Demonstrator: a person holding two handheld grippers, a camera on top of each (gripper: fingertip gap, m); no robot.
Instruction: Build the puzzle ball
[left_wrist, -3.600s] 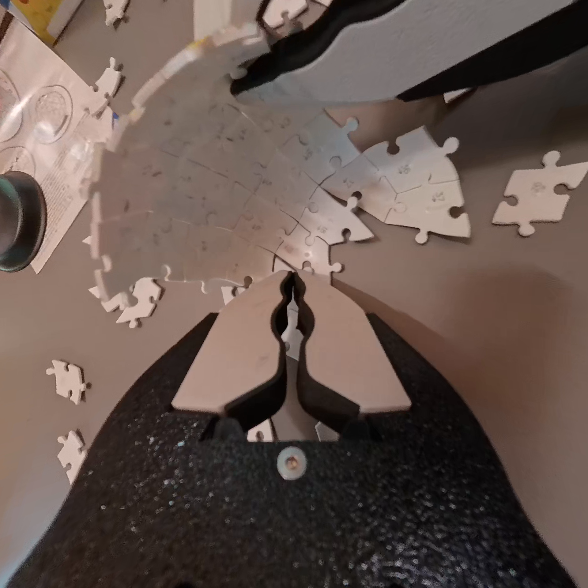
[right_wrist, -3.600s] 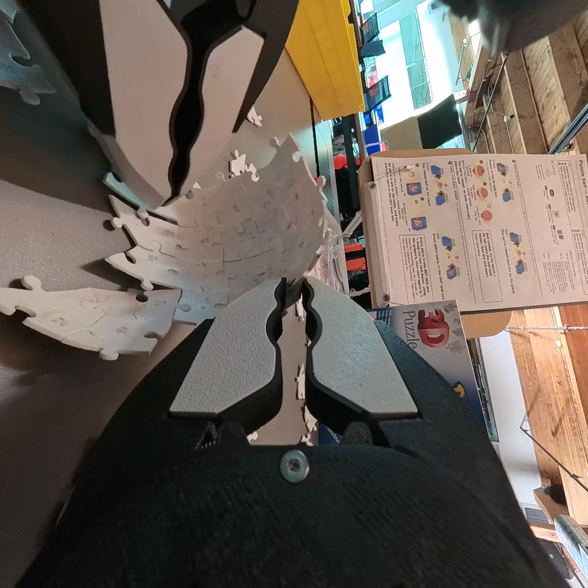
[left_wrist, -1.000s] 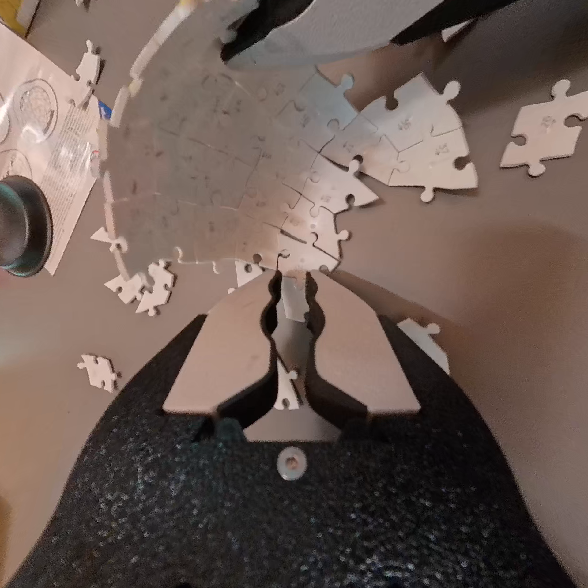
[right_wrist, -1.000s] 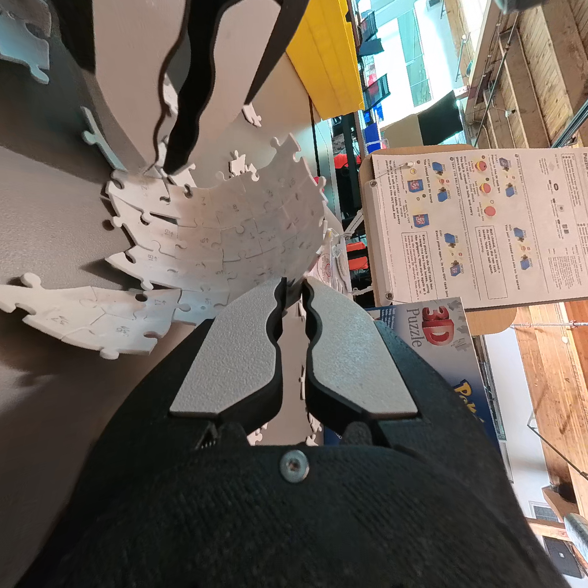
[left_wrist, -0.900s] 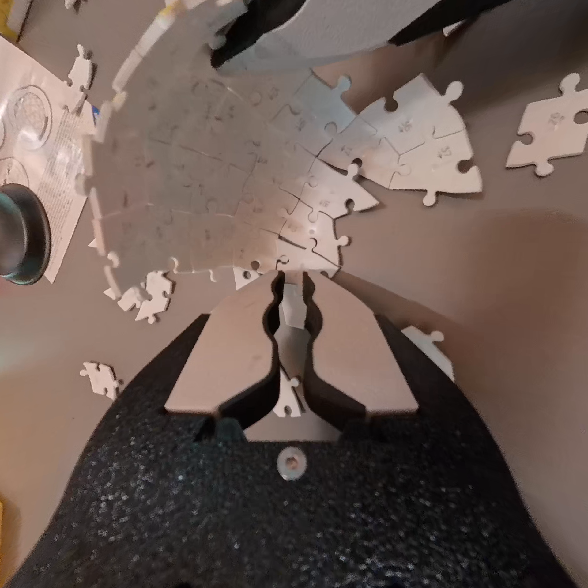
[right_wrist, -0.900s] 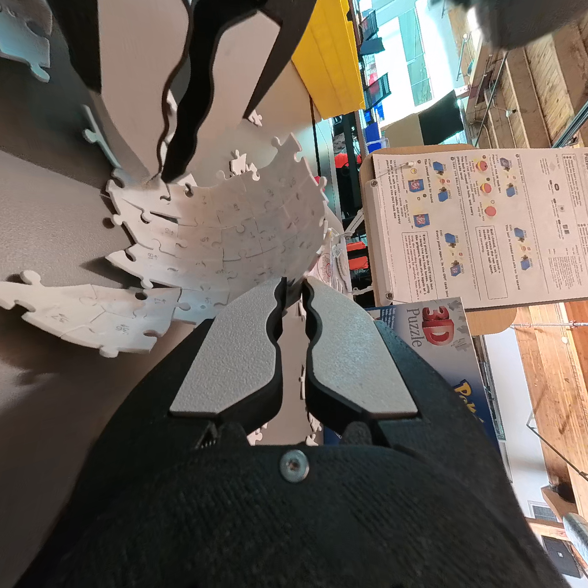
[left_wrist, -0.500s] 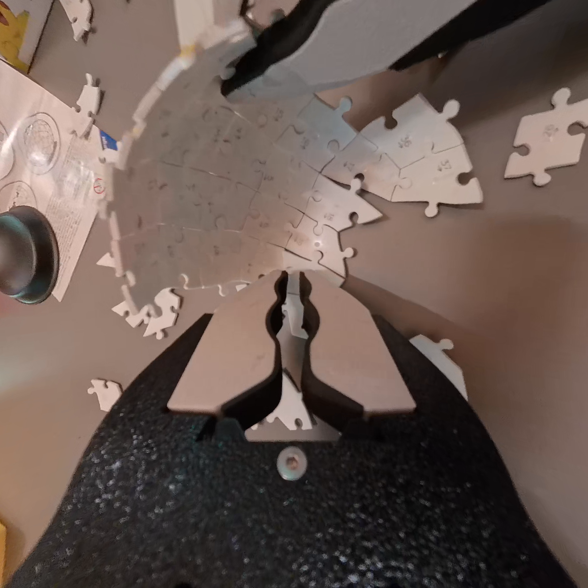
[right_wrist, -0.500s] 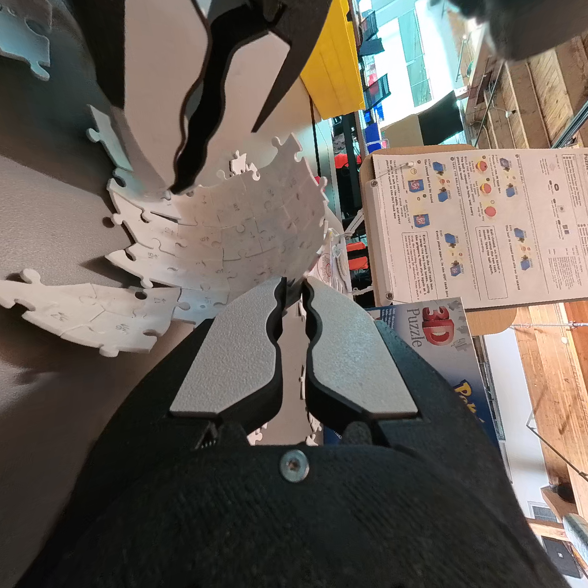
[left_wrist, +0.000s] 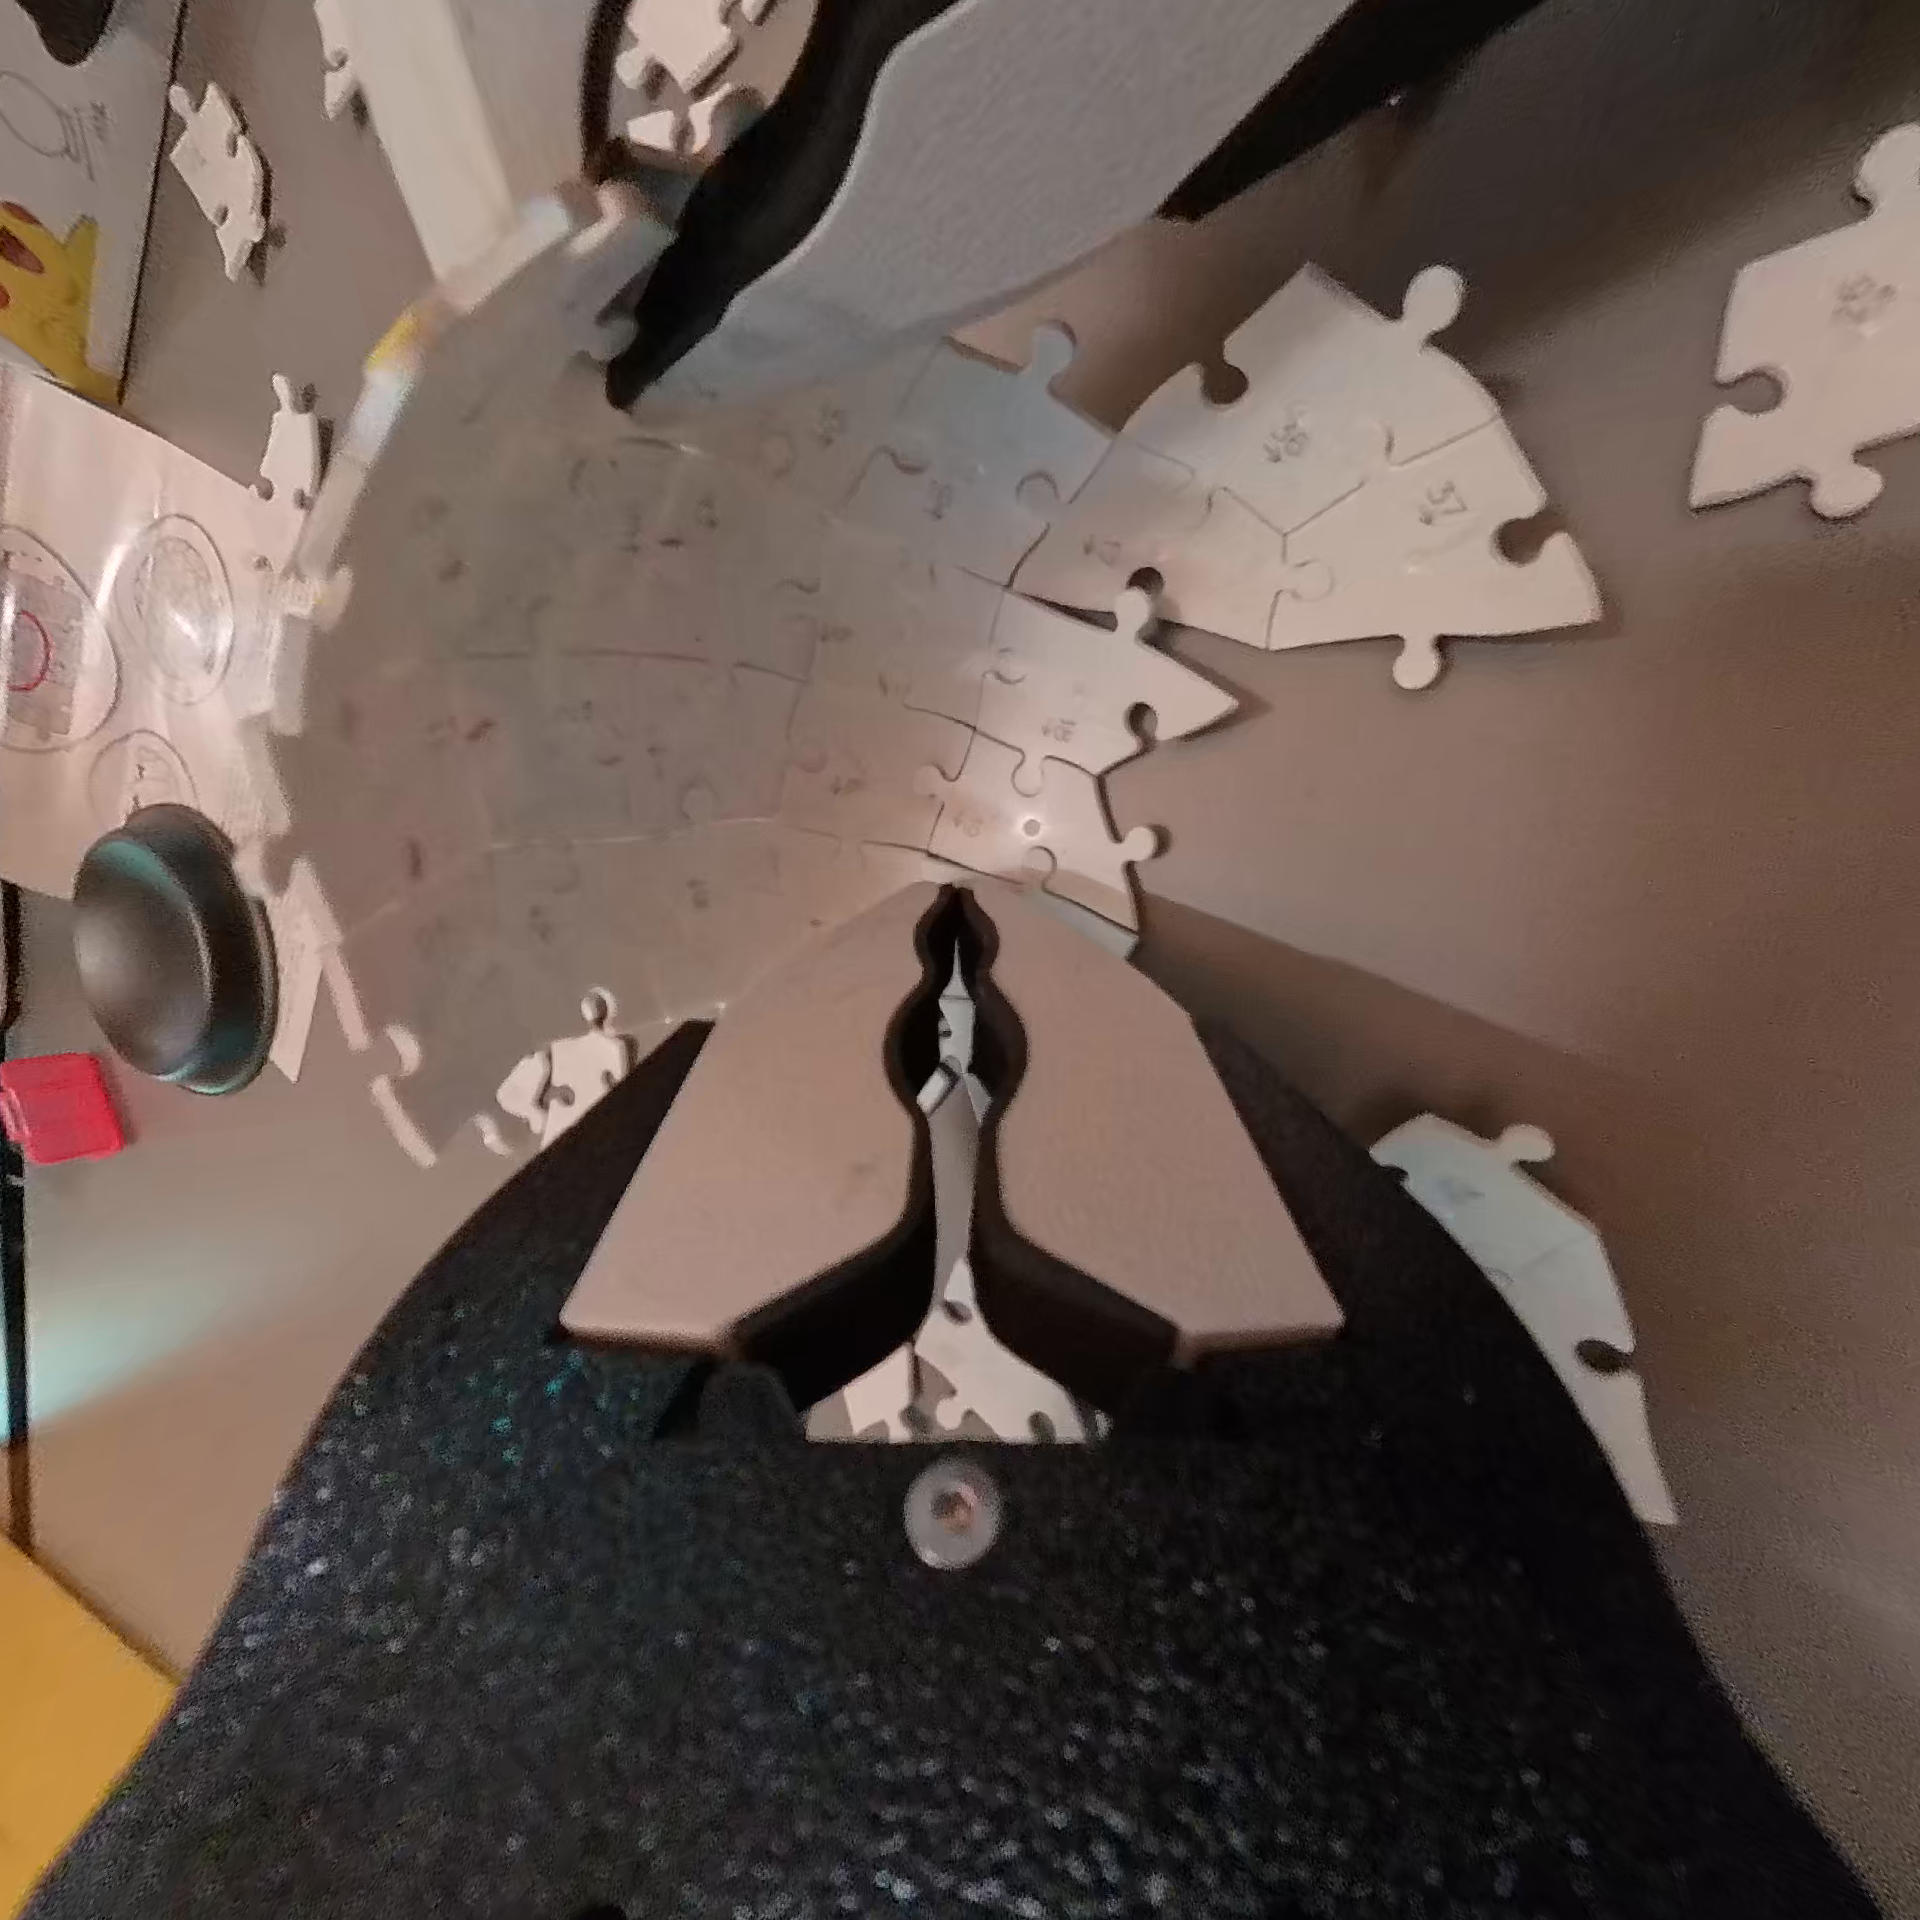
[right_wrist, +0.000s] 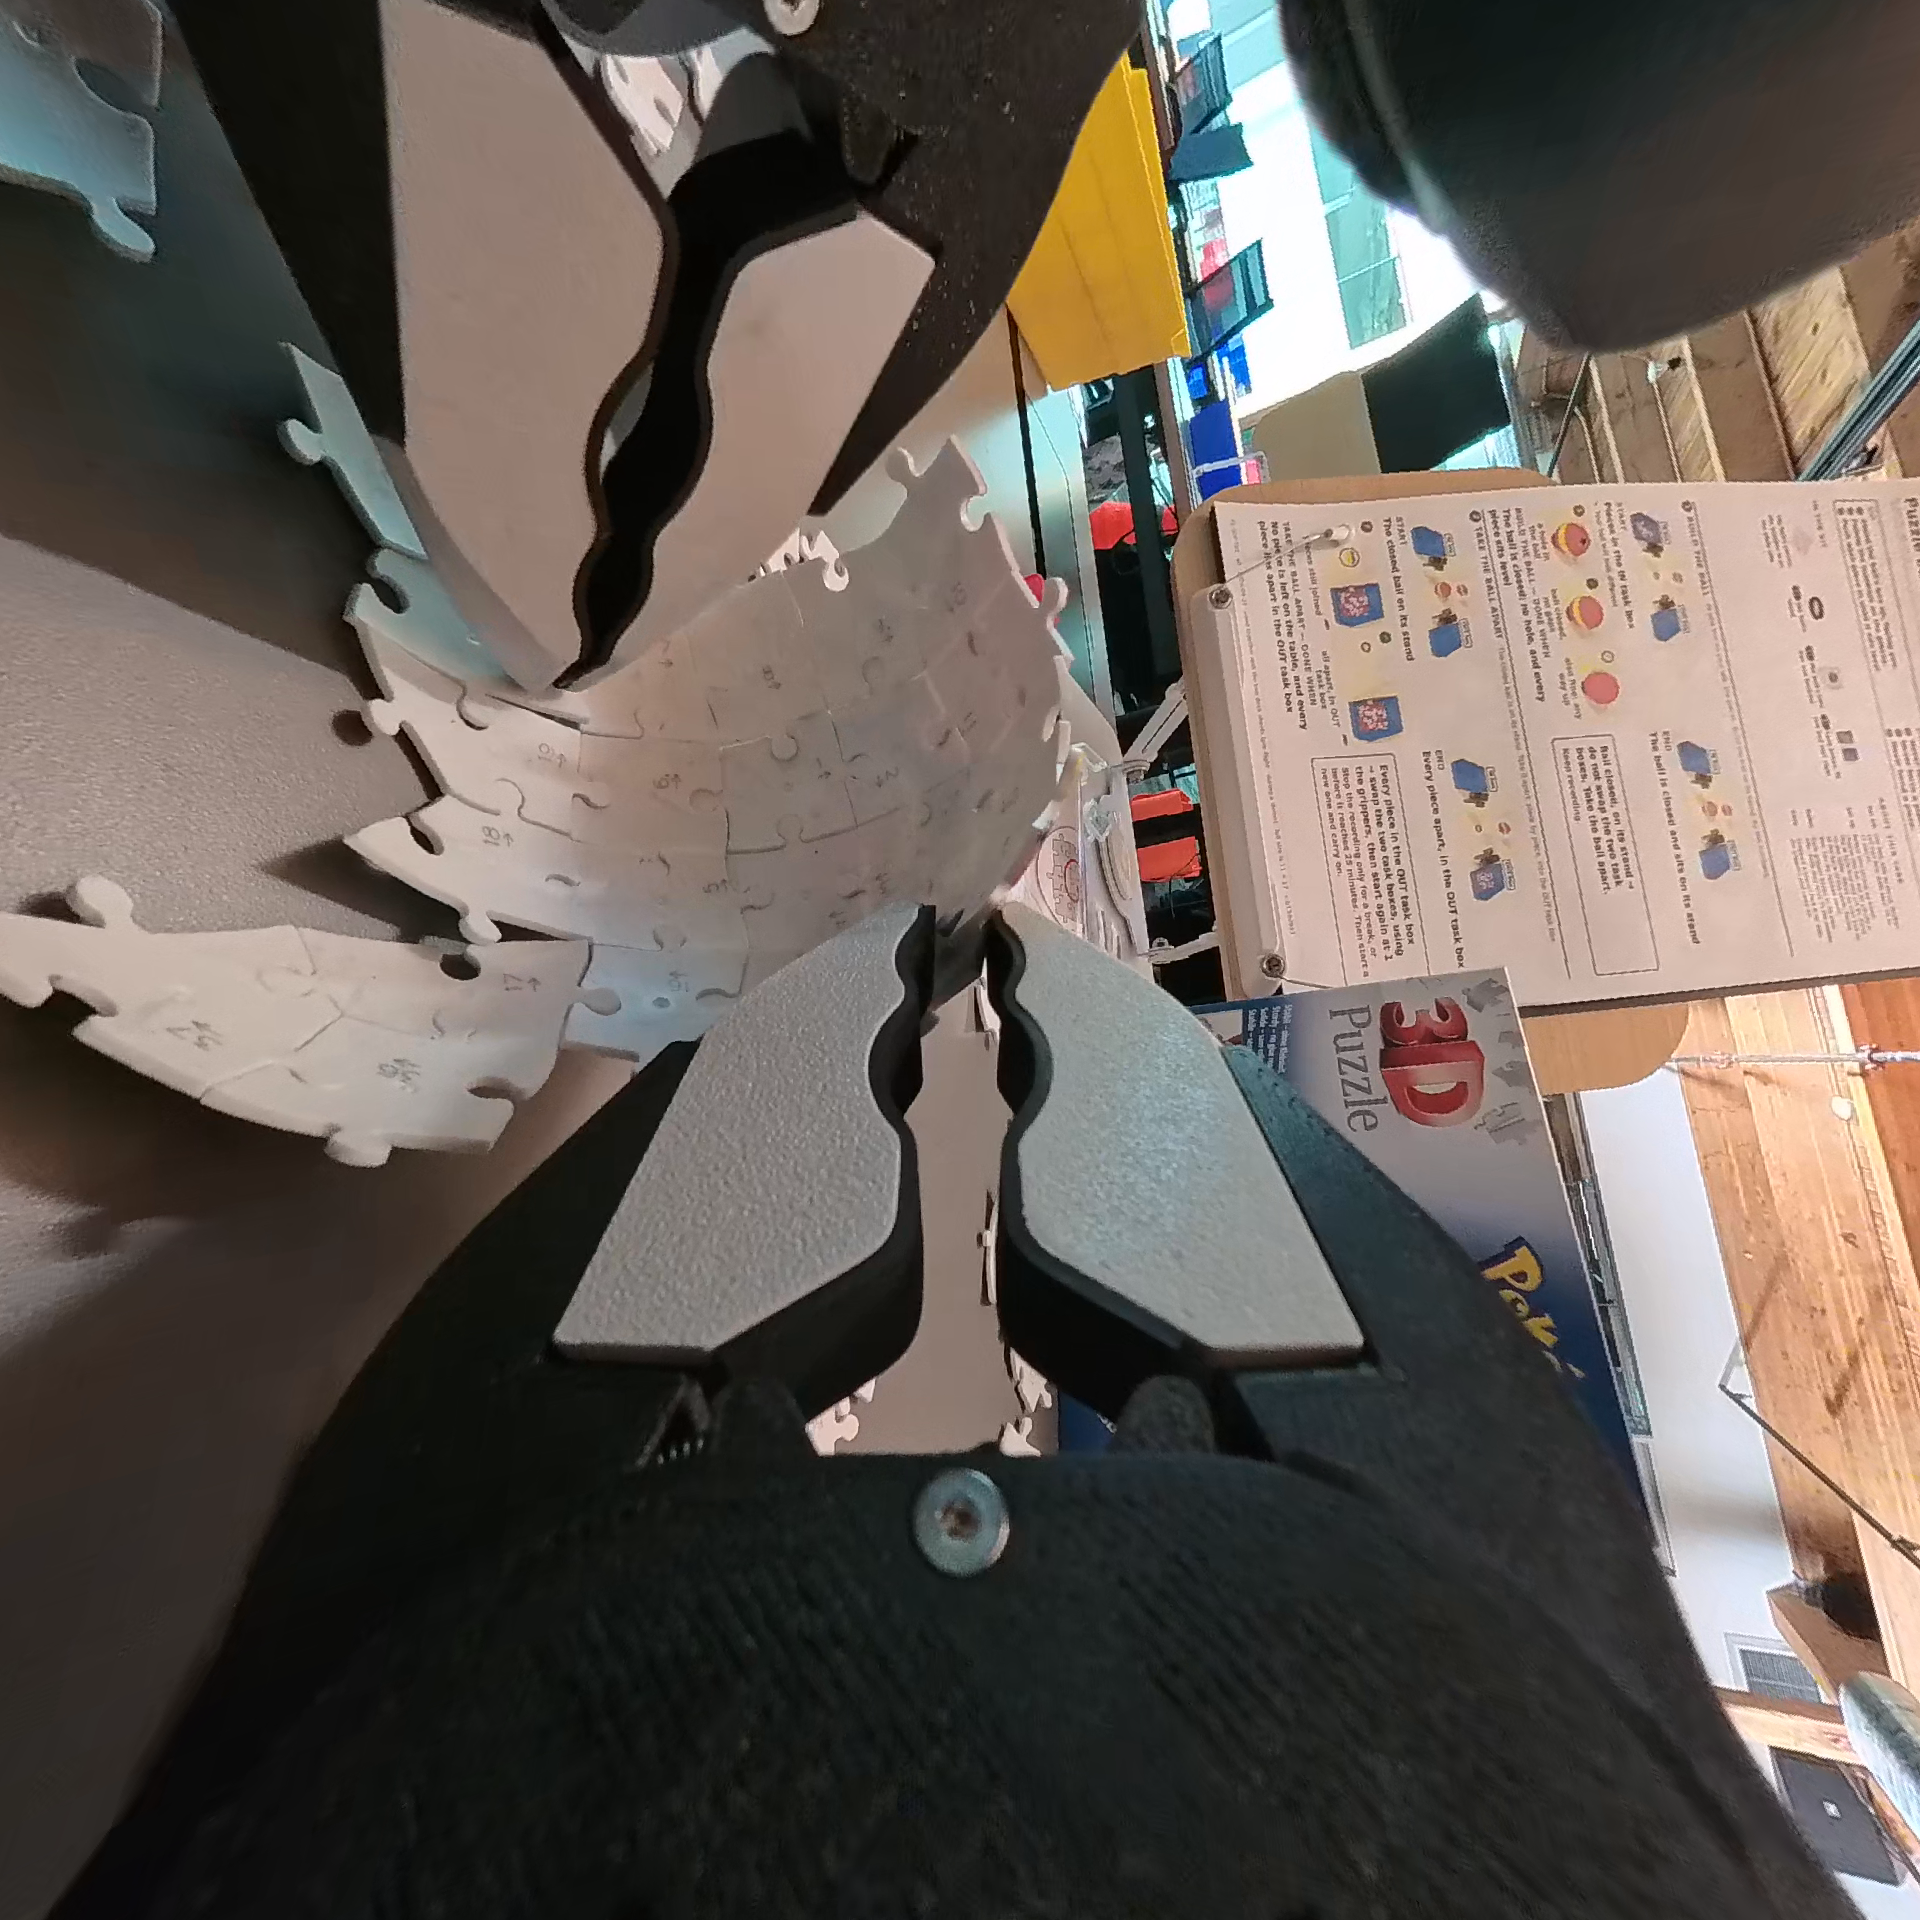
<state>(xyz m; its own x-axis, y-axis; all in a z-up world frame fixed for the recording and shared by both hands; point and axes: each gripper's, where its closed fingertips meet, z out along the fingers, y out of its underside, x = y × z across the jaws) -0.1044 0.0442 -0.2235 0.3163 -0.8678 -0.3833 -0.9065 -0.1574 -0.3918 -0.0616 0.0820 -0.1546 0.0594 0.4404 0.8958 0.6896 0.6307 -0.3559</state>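
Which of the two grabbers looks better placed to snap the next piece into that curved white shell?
Left, probably. The left gripper is shut on a puzzle piece, its tips at the edge of the curved shell. The right gripper is clamped on the opposite rim, so it seems busy steadying it.

Place: a workshop or lab-style work hall, with a grey table (left_wrist: 1558, 987) as the workstation.
Structure: bare wooden beams (right_wrist: 1787, 1195) at 3 o'clock in the right wrist view.
Storage: yellow bin (right_wrist: 1101, 260) at 12 o'clock, blue crates behind it.
Workstation signs: printed instruction sheet on a board (right_wrist: 1558, 748) at 2 o'clock; puzzle box (right_wrist: 1455, 1122) below it.
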